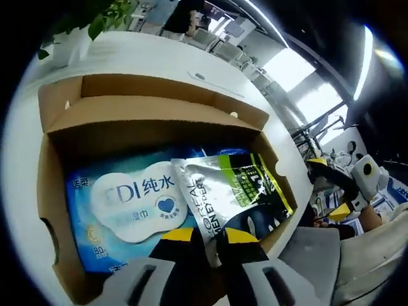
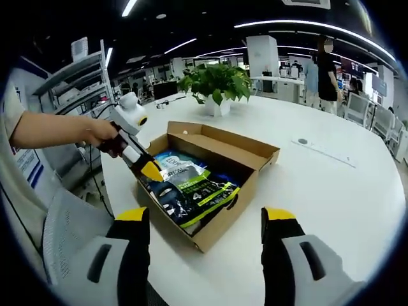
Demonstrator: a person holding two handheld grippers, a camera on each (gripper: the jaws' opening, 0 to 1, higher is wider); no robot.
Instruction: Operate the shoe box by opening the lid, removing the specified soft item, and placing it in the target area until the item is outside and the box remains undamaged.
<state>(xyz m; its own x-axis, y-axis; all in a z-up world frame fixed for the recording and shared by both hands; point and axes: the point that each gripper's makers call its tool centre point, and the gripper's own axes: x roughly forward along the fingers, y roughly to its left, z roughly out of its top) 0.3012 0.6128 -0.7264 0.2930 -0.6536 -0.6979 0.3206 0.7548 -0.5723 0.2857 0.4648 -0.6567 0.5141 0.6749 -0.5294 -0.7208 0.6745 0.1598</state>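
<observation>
We see the shoe box [image 2: 210, 185] open near the table's [image 2: 331, 191] left edge, holding a blue wipes pack [image 1: 121, 204] and a silver-green pouch [image 1: 236, 191]. Left gripper [image 1: 204, 237] pinches the pouch's edge; right gripper [image 2: 207, 220] hovers, jaws wide apart, empty.

Both tools share one build: pale grey-white plastic jaw bodies with dark slotted recesses, black finger sections and bright yellow tips. The left gripper [image 1: 209, 239] shows two such yellow-capped jaws, and in the right gripper view it [image 2: 150, 169] appears as a black shaft ending in a yellow tip. The right gripper [image 2: 205, 217] has matching yellow-topped jaws. The person's hand [image 2: 102, 134] is bare, and a light-coloured short sleeve [image 2: 7, 108] sits above the arm.
</observation>
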